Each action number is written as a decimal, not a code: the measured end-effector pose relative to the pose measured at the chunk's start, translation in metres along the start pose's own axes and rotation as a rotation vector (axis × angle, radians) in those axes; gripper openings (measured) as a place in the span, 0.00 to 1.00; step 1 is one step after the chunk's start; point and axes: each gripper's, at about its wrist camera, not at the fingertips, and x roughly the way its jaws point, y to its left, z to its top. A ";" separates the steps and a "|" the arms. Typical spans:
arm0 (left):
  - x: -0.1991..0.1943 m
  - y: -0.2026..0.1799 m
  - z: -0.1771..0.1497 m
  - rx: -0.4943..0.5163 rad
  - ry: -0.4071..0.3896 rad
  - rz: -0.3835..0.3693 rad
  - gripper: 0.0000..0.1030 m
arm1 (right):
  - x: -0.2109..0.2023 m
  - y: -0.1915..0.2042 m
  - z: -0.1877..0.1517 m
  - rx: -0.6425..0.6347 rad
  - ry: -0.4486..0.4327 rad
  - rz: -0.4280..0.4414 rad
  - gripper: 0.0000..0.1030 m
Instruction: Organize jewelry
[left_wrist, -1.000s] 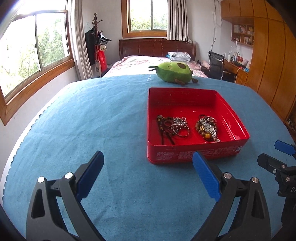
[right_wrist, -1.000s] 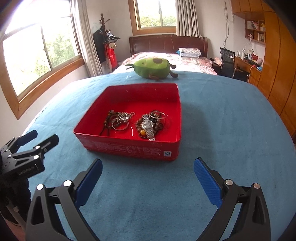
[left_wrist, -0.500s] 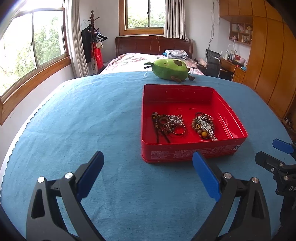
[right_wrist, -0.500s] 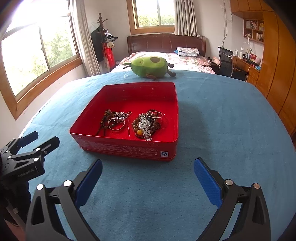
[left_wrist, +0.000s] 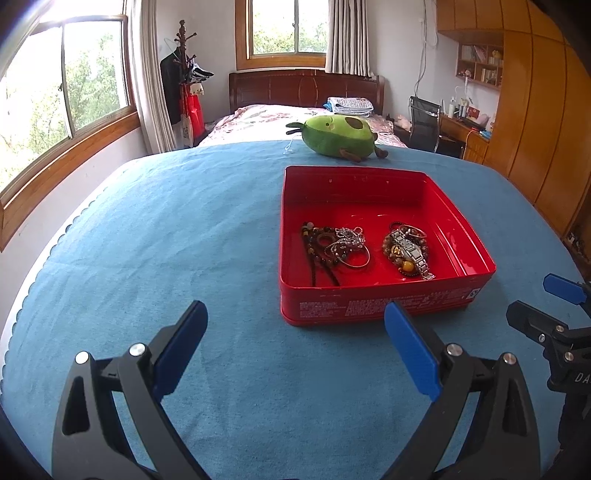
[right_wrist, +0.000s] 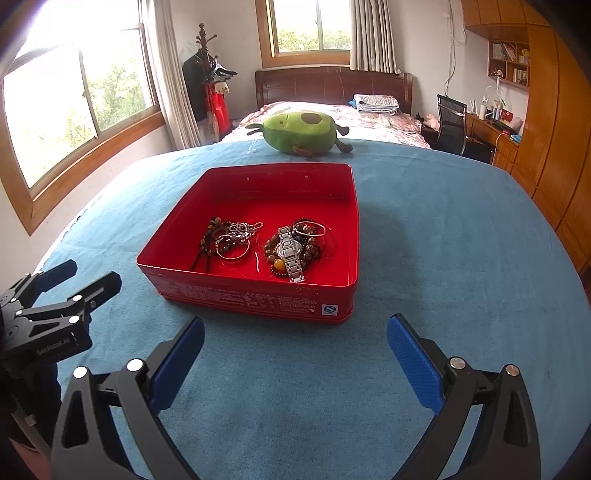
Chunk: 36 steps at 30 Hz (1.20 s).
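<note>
Left wrist view: the left gripper (left_wrist: 295, 332) hovers over the blue cloth (left_wrist: 166, 229), fingers spread wide, holding nothing. One red tin (left_wrist: 369, 306) sits ahead to its right, with two jewelry heaps inside: beads (left_wrist: 321, 243) with a bangle (left_wrist: 352, 254) on the left, one watch (left_wrist: 412, 253) on beads on the right. One avocado plush (left_wrist: 338, 136) lies beyond. The right gripper (right_wrist: 295, 343) is likewise spread, empty.

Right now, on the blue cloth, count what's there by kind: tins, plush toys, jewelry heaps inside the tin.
Red tin: 1
Avocado plush toy: 1
Jewelry heaps in the tin: 2, a beads and chain heap and a watch and beads heap
Total: 4
</note>
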 end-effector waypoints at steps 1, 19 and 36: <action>0.000 0.000 0.000 0.002 -0.001 -0.001 0.93 | 0.000 0.000 0.000 -0.001 0.000 0.001 0.96; 0.001 0.001 0.001 -0.001 0.001 0.002 0.93 | 0.001 -0.001 -0.001 -0.008 0.001 -0.005 0.96; 0.006 0.001 0.001 -0.012 0.015 0.006 0.93 | 0.007 -0.003 -0.001 -0.009 0.009 -0.011 0.96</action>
